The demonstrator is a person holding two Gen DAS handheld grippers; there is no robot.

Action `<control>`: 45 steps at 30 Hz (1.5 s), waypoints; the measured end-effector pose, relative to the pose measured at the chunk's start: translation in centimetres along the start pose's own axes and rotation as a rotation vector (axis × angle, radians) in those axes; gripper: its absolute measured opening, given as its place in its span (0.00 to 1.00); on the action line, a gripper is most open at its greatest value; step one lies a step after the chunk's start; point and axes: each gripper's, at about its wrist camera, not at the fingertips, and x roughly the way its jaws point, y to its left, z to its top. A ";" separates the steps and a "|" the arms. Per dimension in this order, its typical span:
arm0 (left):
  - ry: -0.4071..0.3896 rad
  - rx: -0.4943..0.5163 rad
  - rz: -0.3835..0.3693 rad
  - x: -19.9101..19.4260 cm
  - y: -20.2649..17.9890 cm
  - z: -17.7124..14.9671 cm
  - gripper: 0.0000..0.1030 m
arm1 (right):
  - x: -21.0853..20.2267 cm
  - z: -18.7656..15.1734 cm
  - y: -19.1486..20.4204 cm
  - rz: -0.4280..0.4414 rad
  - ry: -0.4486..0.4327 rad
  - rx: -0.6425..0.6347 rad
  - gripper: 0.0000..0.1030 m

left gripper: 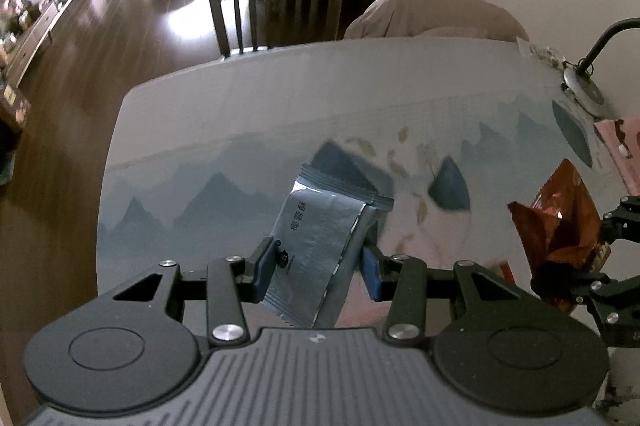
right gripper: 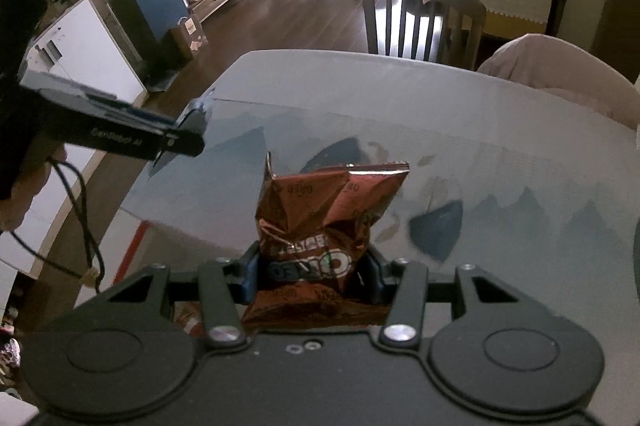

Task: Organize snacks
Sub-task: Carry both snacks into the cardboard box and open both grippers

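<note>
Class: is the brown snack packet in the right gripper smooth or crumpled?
Crumpled: the brown snack packet, clamped in the right gripper, shows sharp creases and a bent top edge.

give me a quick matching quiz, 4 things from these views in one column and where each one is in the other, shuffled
Things:
1. silver packet
2. brown Oreo packet
3. wooden chair
4. lamp base

Places:
a. on the table's far right corner
b. clamped in the right tool
c. beyond the table's far edge
d. clamped in the left tool

Pairs: 1-d, 2-b, 3-c, 4-a
</note>
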 end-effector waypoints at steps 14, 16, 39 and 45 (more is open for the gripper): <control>0.031 -0.053 -0.029 -2.8 -0.3 -8.8 0.42 | 0.0 -4.5 3.0 0.020 0.017 0.059 0.47; 0.031 -0.054 -0.025 -2.7 -0.6 -9.9 0.42 | 0.3 -5.4 3.3 0.013 0.026 0.068 0.47; 0.118 -0.016 -0.006 3.0 -3.4 -16.7 0.42 | 6.7 -12.8 5.9 -0.054 0.162 0.068 0.47; 0.139 -0.006 -0.004 4.3 -3.7 -17.5 0.42 | 7.4 -13.3 6.2 -0.067 0.168 0.076 0.47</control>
